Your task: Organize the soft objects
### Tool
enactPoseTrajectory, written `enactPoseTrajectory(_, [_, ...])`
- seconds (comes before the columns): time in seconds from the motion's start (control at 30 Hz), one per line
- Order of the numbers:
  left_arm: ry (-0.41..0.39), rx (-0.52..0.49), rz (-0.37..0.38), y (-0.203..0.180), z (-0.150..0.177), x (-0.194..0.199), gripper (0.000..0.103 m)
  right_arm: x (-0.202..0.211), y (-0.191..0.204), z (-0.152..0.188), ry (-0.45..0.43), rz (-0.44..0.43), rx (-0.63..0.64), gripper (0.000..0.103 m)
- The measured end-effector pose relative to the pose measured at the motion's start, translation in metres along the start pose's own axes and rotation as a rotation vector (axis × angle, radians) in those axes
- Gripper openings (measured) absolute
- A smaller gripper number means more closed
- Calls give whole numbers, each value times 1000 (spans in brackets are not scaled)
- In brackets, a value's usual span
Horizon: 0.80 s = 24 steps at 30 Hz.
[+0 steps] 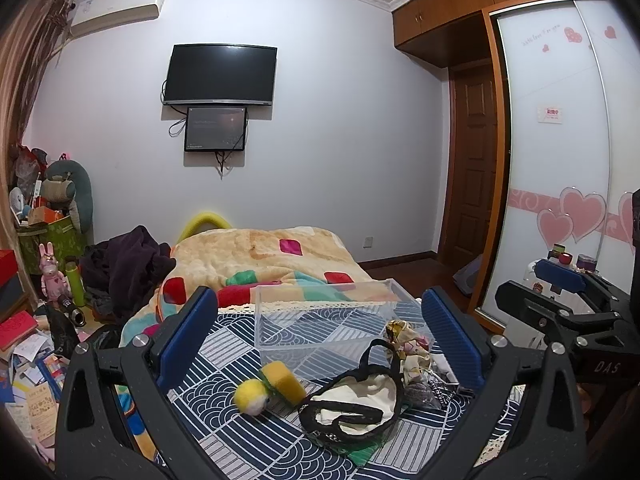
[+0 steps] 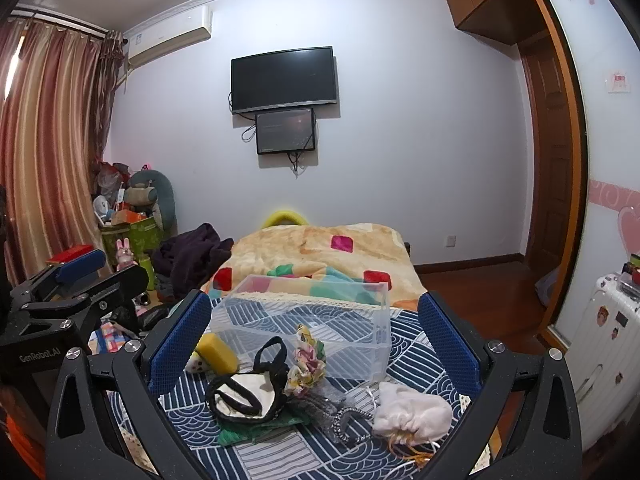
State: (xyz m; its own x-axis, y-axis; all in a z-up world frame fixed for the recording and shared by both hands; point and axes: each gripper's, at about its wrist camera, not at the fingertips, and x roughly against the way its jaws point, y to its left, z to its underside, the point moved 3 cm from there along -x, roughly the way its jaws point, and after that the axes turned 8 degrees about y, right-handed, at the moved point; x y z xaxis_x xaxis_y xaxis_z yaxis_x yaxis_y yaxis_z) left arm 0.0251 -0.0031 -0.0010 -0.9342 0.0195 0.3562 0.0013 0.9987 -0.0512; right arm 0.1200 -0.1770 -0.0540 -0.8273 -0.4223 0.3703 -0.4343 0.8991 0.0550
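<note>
Both grippers are held level above the near end of a bed, side by side and pointed toward the far wall. The left gripper (image 1: 320, 344) is seen with its blue pads spread wide and nothing between them; the right gripper (image 2: 316, 344) is likewise released and holds nothing.

On the blue patterned cloth (image 2: 416, 356), the soft things are laid in a loose row. Farthest left, a yellow sponge (image 1: 285, 380) is set against a small yellow and white plush (image 1: 251, 397). Just right of these, a black and white pouch (image 2: 244, 398) is found resting on a green cloth (image 2: 236, 436), with a floral fabric piece (image 2: 306, 364) touching its right side. A grey beaded item (image 2: 346, 420) lies nearer, and a white drawstring bag (image 2: 414, 410) is placed farthest right.

Behind the row, a clear plastic box (image 2: 304, 320) stands upright on the cloth, empty. Beyond it a checked blanket (image 2: 320, 252) is spread over the far end of the bed. A television (image 2: 284, 79) is mounted on the wall.
</note>
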Motion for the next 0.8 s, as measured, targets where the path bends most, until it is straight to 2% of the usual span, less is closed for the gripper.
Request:
enactPoseTrajectory(0.27, [52,-35,33,-4,12,-15,103,-8,-1,1,36,4,-16,103])
enactPoseTrajectory(0.57, [166,18,6,19,39,-56,103,-39,-15,20,125,13,-45,103])
enactPoseTrajectory(0.63, [190,38,-6,27,45,-67,100,-45,-18,26,138,14,-48,103])
enactPoseTrajectory(0.67, [204,47,-8,31,48,-72,92,-48,-19,29,149,13,-50,103])
enactPoseTrajectory(0.7, [228,59,-6,35,51,-79,84,-52,-20,32,163,12,-50,100])
enactPoseTrajectory(0.73, [248,71,0,38,54,-84,82,-54,-20,35,174,11,-50,97])
enactPoseTrajectory(0.8, [279,99,15,44,60,-94,78,-63,-21,40,210,1,-52,85])
